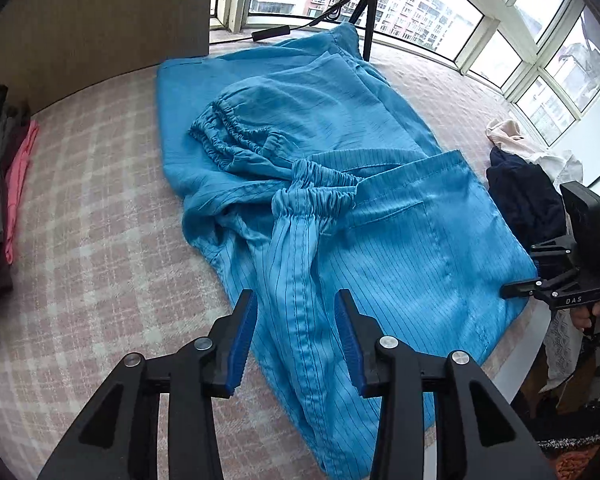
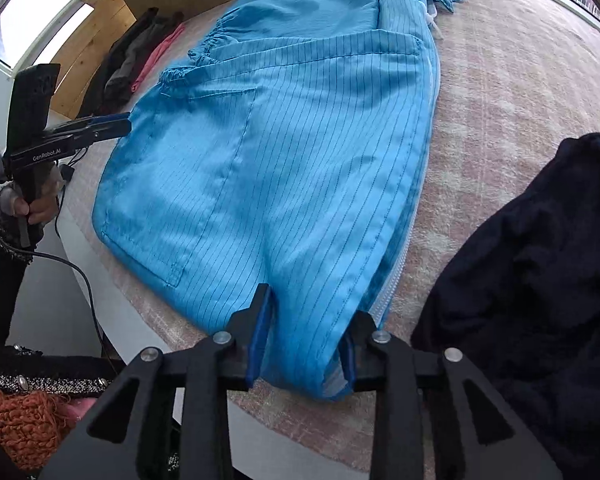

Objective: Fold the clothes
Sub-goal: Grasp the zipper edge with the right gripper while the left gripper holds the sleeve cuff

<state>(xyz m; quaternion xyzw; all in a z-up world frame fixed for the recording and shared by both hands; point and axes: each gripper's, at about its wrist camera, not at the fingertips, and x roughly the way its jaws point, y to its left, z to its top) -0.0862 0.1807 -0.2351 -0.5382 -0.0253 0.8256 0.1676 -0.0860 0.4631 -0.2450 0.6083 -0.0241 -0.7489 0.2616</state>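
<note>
The right gripper (image 2: 305,336) straddles the near hem of the blue striped garment (image 2: 284,152), its fingers (image 2: 260,320) apart, cloth between them. The garment lies on the bed (image 2: 500,100); a dark garment (image 2: 540,280) sits beside it.

The left wrist camera is looking steeply down, close over the blue pinstriped fabric garment (image 1: 300,184); the right wrist camera is facing the same garment from its hem corner.
</note>
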